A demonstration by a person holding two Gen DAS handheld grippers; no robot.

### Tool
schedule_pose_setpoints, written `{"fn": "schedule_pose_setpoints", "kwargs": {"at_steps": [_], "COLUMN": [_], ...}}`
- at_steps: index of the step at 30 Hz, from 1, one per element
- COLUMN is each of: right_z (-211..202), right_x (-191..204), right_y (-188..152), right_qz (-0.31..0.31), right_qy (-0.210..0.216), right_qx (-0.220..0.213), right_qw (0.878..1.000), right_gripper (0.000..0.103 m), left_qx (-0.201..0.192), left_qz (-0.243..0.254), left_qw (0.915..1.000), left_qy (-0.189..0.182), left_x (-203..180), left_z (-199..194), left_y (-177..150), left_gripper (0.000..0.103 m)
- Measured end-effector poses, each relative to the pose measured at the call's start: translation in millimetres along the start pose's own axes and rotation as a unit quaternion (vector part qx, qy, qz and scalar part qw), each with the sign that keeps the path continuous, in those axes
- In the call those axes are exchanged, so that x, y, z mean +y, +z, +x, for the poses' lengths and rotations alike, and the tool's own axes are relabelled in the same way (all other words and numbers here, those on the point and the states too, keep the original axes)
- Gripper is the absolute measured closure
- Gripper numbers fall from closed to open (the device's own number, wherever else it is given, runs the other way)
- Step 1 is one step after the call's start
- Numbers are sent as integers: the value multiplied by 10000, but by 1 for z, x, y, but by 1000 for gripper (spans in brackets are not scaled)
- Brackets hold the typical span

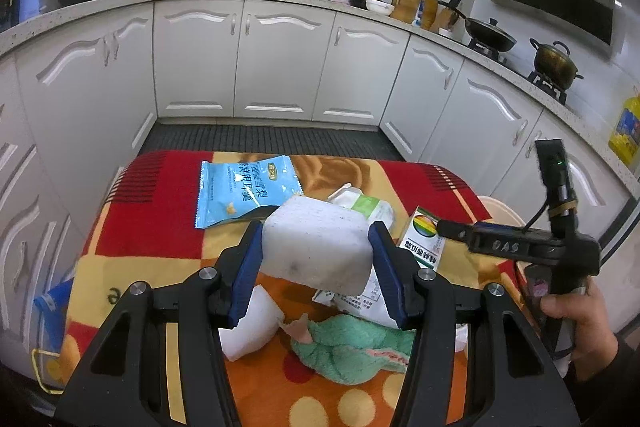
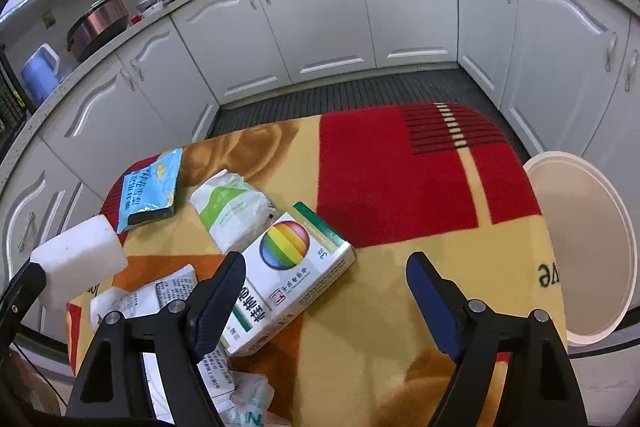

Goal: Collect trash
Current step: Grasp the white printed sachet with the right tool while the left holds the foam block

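Two grippers are shown above a blanket-covered table (image 2: 400,163). The left gripper (image 1: 316,247) is clamped on a white foam block (image 1: 318,245), which is held between both blue pads (image 1: 248,267) and raised clear of the blanket. Directly beneath the jaws, a second white foam piece (image 1: 248,331) and a crumpled green cloth (image 1: 352,347) are seen lying on the blanket, with printed paper (image 1: 360,303) between them. Beyond the jaws, a light blue snack packet (image 1: 240,191) is laid flat, and a white-and-green pouch (image 1: 368,205) is partly hidden behind the block.

The right gripper (image 2: 326,287) is spread wide, with nothing between its pads. A white medicine box (image 2: 288,279) with a rainbow ball print is located just beside the left pad, partly behind it, resting on the blanket. Ahead and to the left of the jaws, the white-and-green pouch (image 2: 232,211) and the blue packet (image 2: 150,187) are seen. Far left of the jaws, the held foam block (image 2: 78,261) is visible. To the right of the jaws, past the table edge, a white bin (image 2: 584,247) is positioned below the tabletop with its mouth open.
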State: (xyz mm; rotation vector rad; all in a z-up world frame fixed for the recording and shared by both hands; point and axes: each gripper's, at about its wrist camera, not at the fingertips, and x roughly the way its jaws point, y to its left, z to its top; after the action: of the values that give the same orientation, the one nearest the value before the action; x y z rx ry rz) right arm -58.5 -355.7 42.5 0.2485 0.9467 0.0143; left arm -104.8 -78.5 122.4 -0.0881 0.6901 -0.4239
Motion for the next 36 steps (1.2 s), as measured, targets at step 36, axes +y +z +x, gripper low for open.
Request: {"fn": "schedule_pose_setpoints", "kwargs": {"at_steps": [36], "right_z": [-35], "right_x": [28], "right_y": [-34], "right_qz": [-872], "right_qy": [1578], "right_qx": [444], "right_qw": [9826], "right_gripper": [11], "left_qx": [-108], "left_qz": [-87], "left_qw": [9999], "left_qy": [87], "left_x": [5], "left_z": [-22], "left_y": [-3], "left_gripper": [51]}}
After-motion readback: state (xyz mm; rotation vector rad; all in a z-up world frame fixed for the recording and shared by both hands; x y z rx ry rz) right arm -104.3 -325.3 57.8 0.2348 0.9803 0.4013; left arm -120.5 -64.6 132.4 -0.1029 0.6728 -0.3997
